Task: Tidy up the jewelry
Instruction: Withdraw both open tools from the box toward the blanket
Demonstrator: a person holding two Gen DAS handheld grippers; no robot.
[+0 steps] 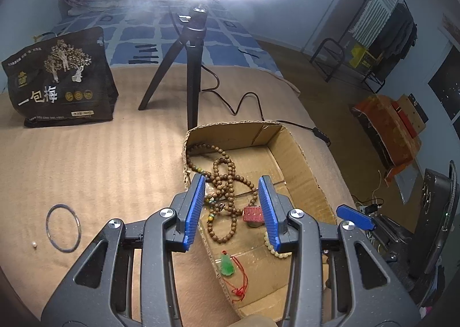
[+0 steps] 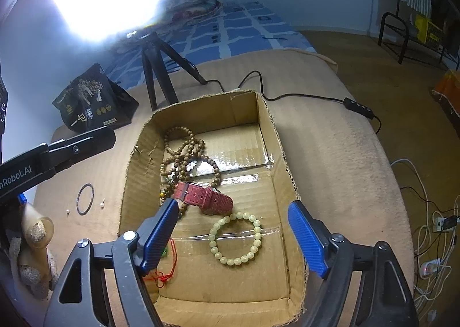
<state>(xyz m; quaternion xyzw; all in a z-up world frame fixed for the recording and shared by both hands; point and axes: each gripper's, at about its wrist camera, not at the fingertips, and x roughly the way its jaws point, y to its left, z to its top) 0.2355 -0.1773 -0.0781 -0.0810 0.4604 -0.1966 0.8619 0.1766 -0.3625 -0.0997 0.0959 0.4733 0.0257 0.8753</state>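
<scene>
Hovering with both claws apart and empty, left claw (image 1: 232,212) and right claw (image 2: 234,236) over the cardboard box (image 2: 135,160), eyeing the thin metal bangle (image 1: 63,228) lying outside on the tan blanket (image 1: 100,168): probably light, stiff, slippery, best pinched across its rim

Probably a bedroom — patterned bedding (image 1: 178,36)

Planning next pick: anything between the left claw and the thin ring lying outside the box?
Nothing visible. The thin ring lies on bare blanket left of the left claw, outside the cardboard box; only a small pearl sits beside it.
</scene>
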